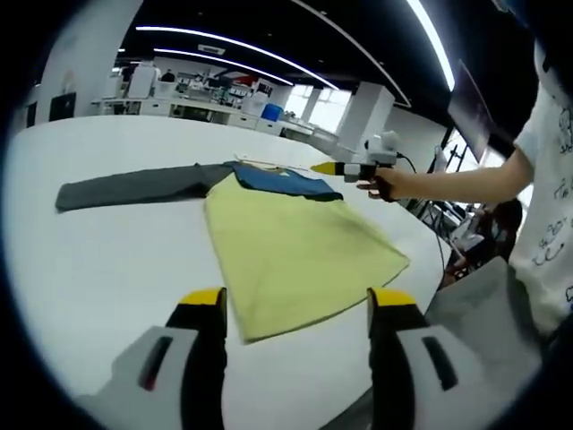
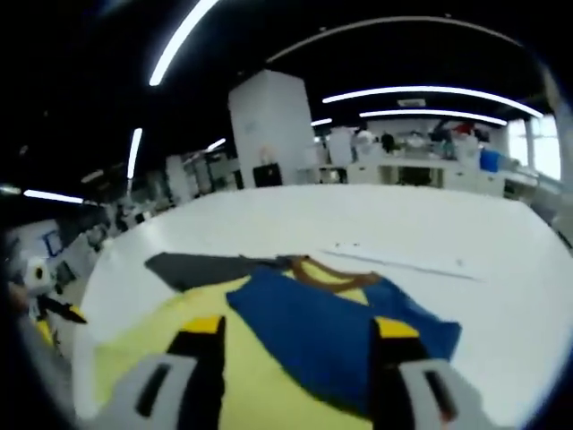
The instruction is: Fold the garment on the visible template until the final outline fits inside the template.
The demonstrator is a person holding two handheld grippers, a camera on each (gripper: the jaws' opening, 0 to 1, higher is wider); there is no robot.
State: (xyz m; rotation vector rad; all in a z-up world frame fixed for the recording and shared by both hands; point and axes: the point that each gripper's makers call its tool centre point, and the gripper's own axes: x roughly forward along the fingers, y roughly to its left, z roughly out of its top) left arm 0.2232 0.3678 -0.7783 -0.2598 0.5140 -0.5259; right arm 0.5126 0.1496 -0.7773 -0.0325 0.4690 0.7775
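Observation:
A garment lies flat on the white table. It has a yellow body, a blue part folded across the chest and a grey sleeve stretched out to the left. My left gripper is open at the yellow hem's near corner, holding nothing. A hand holds my right gripper beside the blue part at the far end. In the right gripper view my right gripper stands open just above the blue part, near the brown collar and grey sleeve. The left gripper shows at the far left.
A thin line runs across the table beyond the collar. A person in a white shirt stands at the table's right edge with an arm stretched over it. Desks and a white pillar stand far behind.

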